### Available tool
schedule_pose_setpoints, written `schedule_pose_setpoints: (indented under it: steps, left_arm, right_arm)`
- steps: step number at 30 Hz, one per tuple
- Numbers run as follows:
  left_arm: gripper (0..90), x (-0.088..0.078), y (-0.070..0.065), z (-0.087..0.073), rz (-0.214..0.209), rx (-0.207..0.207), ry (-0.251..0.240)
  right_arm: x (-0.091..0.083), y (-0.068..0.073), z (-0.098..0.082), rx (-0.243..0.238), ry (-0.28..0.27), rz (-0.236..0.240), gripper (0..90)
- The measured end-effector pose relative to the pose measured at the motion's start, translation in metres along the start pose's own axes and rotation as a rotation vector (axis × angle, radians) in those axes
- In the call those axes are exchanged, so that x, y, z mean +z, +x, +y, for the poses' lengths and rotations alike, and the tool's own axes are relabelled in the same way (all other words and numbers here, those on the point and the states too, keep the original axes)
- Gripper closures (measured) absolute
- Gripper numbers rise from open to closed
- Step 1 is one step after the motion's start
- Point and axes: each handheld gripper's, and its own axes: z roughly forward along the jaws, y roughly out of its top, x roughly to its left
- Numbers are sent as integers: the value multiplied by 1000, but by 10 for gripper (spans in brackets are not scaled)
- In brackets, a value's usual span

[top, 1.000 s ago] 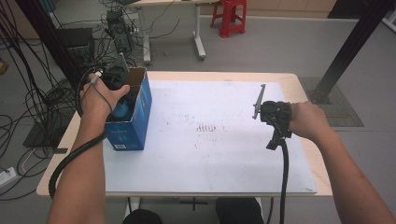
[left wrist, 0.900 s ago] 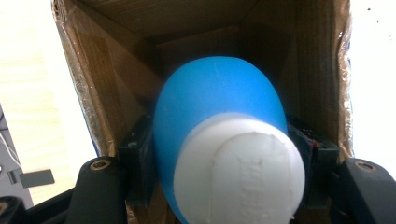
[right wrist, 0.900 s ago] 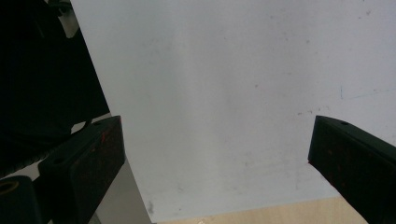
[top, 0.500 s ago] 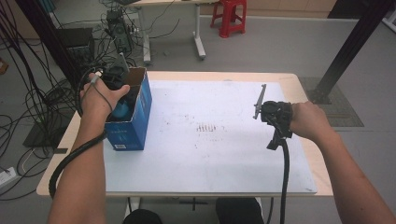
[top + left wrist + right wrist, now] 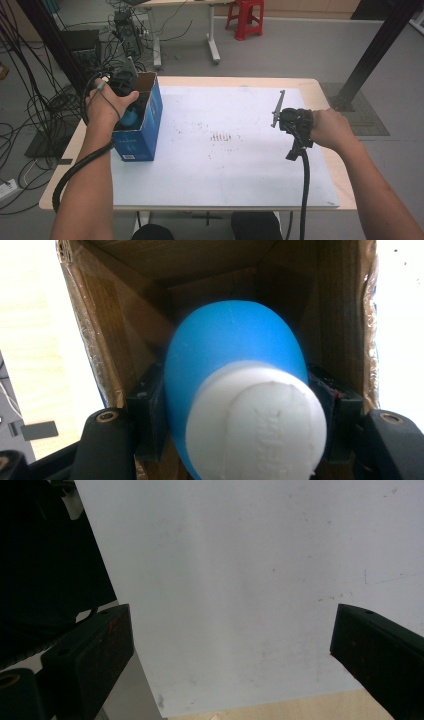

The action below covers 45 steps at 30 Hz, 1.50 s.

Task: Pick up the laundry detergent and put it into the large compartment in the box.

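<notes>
Status: my left gripper [image 5: 235, 440] is down inside the open top of the blue cardboard box [image 5: 150, 125] at the left edge of the table [image 5: 320, 85]. Jaws are clamped on the blue bulb [image 5: 232, 360] with the white cap [image 5: 255, 420]; the pads press on both of its sides, cap end toward the camera, blue end pointing deeper into the box. So the bulb is gripped, sitting within the box walls, not yet released.

In the high view my left hand [image 5: 107, 102] covers the box opening, with a patch of the blue bulb visible under it.

Right gripper [image 5: 230, 655] is idle at the right side of the table, over the white mat [image 5: 225, 165]. Jaws are wide apart with nothing between them, just bare mat and a strip of the wooden table edge.

Progress, my read: either the bulb is being lowered in or it is being lifted out; I can't tell which. Whichever it is, what's left is to finish that move with the left hand.

Box contents: brown cardboard walls and the bulb. The floor of the box is hidden behind the bulb, so I can't tell if anything else lies there.
</notes>
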Motion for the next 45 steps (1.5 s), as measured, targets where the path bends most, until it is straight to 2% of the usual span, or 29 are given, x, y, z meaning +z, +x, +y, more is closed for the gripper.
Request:
schedule_pose_setpoints:
  steps: [45]
  left_arm:
    - [369,0,-2,-1,5,1,-1]
  right_arm:
    - [0,1,0,-5,-5,0,37]
